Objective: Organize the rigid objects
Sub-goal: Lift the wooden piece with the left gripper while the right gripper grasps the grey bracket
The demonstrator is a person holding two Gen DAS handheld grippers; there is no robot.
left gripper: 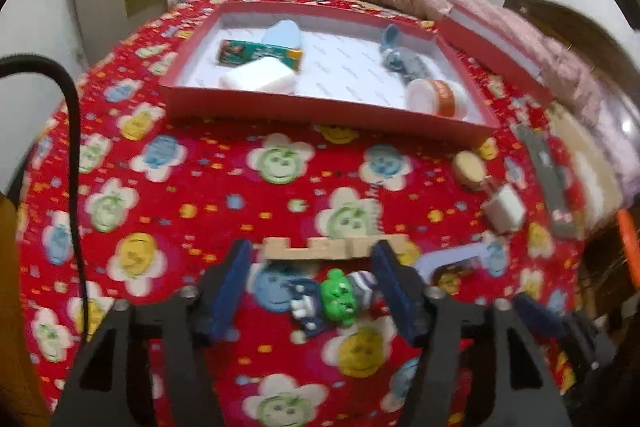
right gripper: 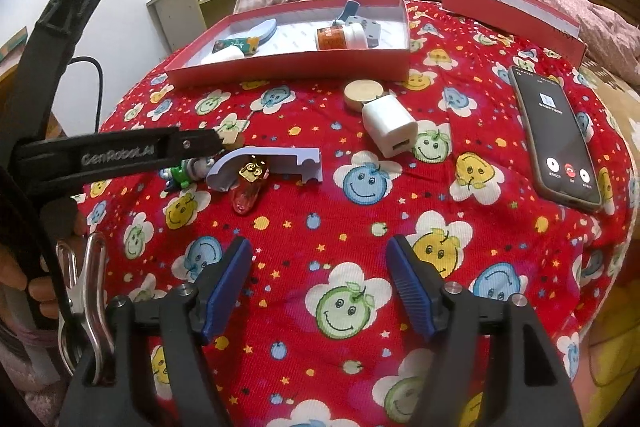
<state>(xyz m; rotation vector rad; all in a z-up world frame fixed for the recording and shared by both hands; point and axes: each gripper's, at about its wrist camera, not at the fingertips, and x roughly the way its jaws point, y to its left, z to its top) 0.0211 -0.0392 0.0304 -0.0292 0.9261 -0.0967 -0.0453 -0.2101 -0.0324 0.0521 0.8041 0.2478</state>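
Observation:
My left gripper [left gripper: 312, 263] is open, its blue pads either side of a small green-headed toy figure [left gripper: 340, 297] lying on the red bedspread, with a notched wooden block [left gripper: 332, 247] just beyond. In the right wrist view the left gripper [right gripper: 120, 153] reaches in from the left over the figure [right gripper: 184, 175]. My right gripper [right gripper: 318, 267] is open and empty above bare bedspread. A red box [left gripper: 320, 105] holds several items; it also shows in the right wrist view [right gripper: 288, 65].
On the spread lie a lilac bracket [right gripper: 268, 163], a red clear clip [right gripper: 250, 193], a white charger cube [right gripper: 390, 125], a round wooden disc [right gripper: 362, 93] and a phone [right gripper: 556, 135]. The box lid [right gripper: 512, 13] leans on a pink quilt behind.

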